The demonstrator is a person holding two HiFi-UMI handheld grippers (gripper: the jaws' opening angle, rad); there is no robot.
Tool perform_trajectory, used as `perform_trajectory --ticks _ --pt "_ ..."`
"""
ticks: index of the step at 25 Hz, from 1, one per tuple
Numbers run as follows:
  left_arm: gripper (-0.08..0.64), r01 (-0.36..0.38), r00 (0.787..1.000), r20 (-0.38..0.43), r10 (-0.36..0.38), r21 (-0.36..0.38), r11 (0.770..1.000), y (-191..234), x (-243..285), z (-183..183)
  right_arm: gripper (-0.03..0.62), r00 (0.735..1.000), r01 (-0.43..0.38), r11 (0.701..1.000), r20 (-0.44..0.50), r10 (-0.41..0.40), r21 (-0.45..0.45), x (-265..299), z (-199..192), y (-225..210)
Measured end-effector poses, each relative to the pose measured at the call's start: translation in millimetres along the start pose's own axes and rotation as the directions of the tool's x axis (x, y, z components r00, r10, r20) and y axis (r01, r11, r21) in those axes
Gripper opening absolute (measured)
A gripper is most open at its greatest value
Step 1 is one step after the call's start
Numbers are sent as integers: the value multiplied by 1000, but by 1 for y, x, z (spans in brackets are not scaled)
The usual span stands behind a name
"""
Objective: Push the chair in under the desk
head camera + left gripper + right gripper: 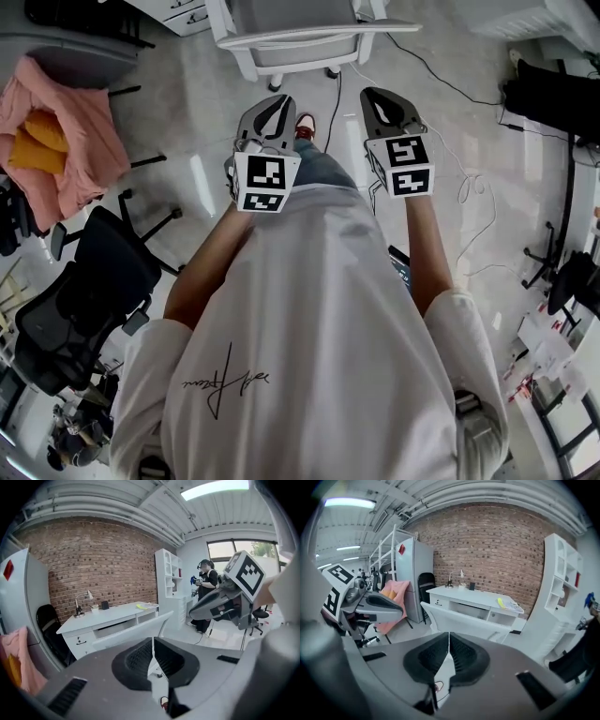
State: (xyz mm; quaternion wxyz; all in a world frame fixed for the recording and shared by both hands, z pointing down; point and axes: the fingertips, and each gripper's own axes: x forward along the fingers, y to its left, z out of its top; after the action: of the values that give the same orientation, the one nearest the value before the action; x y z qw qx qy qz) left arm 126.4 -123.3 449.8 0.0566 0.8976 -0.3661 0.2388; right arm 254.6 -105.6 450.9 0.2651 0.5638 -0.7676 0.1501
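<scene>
The white chair (pixel 291 37) stands at the top of the head view, its backrest toward me and its seat toward the white desk (pixel 183 14). The left gripper view shows the chair's backrest (pixel 136 632) in front of the desk (pixel 112 613); so does the right gripper view, with backrest (pixel 459 620) and desk (pixel 473 599). My left gripper (pixel 272 105) and right gripper (pixel 386 105) hang side by side in the air, short of the chair and not touching it. Both are shut, jaws meeting with nothing between them (pixel 152 656) (pixel 449 651).
A black office chair (pixel 84 300) is at my lower left. Behind it stands a chair draped in pink cloth (pixel 56 141). Cables (pixel 469 187) trail over the floor at the right, near a black chair base (pixel 562 272). A white shelf unit (pixel 168 588) adjoins the desk, with a person in black (pixel 206 581) beyond.
</scene>
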Motion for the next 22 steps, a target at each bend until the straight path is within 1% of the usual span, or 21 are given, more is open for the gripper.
perform_trajectory --ticks 4,8,13,18,20,22 --pt "6 -16 999 26 18 -83 996 -6 -22 9 28 999 11 999 41 -13 46 -31 2 15" --pt "6 25 998 66 -13 -180 983 -12 -41 21 28 996 9 997 88 -16 76 -51 15 30" --pt "5 29 995 103 -9 -191 981 -13 -62 33 26 994 -4 995 113 -8 104 -62 21 43" --pt "6 42 993 119 -15 -223 974 -15 -67 40 26 988 -9 997 154 -3 75 -76 34 43" --pt "6 39 993 119 -13 -216 976 -16 -68 41 26 986 -5 997 164 -8 79 -82 37 42" --pt "6 32 992 126 -7 -194 980 -18 -70 45 26 985 -3 996 173 -13 89 -87 40 41"
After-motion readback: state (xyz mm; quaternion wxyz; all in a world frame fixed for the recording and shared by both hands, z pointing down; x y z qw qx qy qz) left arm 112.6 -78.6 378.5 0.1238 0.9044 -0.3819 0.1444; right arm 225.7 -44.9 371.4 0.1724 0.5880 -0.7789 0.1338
